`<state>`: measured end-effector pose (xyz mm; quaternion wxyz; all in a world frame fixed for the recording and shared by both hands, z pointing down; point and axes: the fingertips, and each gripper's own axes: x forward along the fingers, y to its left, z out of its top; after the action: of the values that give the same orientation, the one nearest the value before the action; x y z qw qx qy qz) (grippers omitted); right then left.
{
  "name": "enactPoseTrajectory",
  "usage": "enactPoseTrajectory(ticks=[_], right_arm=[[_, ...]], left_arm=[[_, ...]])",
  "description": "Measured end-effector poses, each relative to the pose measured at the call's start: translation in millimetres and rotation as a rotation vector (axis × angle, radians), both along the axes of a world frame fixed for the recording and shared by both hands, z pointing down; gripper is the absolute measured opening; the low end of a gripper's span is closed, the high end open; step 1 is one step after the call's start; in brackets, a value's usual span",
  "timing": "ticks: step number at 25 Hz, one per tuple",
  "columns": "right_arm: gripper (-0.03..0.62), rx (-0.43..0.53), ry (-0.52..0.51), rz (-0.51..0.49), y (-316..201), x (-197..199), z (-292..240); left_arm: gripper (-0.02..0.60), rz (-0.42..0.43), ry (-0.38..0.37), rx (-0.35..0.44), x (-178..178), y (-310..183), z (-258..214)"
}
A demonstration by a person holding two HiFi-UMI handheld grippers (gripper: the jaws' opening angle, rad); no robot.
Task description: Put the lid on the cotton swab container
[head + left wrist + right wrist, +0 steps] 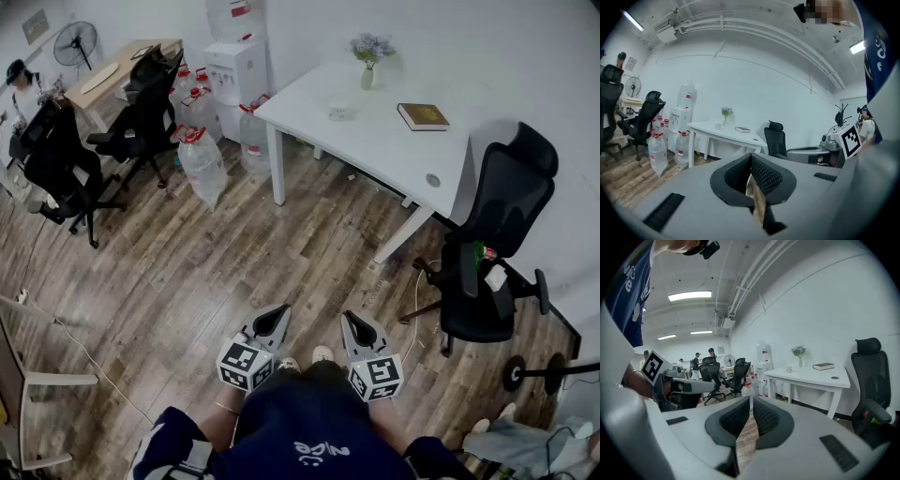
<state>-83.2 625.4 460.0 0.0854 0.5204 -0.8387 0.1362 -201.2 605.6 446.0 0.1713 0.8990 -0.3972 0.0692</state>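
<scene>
A small clear container (339, 112) stands on the white table (375, 141), far across the floor from me; it is too small to tell a lid from the body. It also shows in the left gripper view as the container (718, 126) and in the right gripper view as the container (789, 369). My left gripper (279, 312) and right gripper (350, 320) are held side by side close to my body, over the wooden floor. Both are shut with nothing between the pads, as the left gripper (751, 155) and right gripper (751, 399) show in their own views.
On the table also stand a vase of flowers (369, 58) and a book (423, 116). A black office chair (492, 253) stands to its right. Water bottles (202, 161) and a dispenser (234, 67) stand left of the table, more chairs (56, 159) at far left.
</scene>
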Motion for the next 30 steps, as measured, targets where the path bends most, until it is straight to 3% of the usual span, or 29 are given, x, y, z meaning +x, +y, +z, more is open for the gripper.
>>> enactPoseTrajectory(ticks=[10,18,22,26,30], right_arm=[[0.058,0.021,0.005,0.082,-6,13,-9],[0.06,0.01,-0.08,0.07,-24,29,-1],[0.06,0.009,-0.08,0.044,-49,37,4],[0.06,-0.009,-0.064,0.039,-88,50,10],[0.06,-0.012,-0.052,0.03,-133,69,8]], left_arm=[[0.02,0.048,0.019,0.05,12,9,-14],[0.02,0.04,0.045,0.001,7,-3,-1],[0.02,0.026,0.014,-0.002,13,-25,6],[0.021,0.037,0.098,-0.026,28,-55,1],[0.02,0.036,0.09,-0.013,50,-97,-4]])
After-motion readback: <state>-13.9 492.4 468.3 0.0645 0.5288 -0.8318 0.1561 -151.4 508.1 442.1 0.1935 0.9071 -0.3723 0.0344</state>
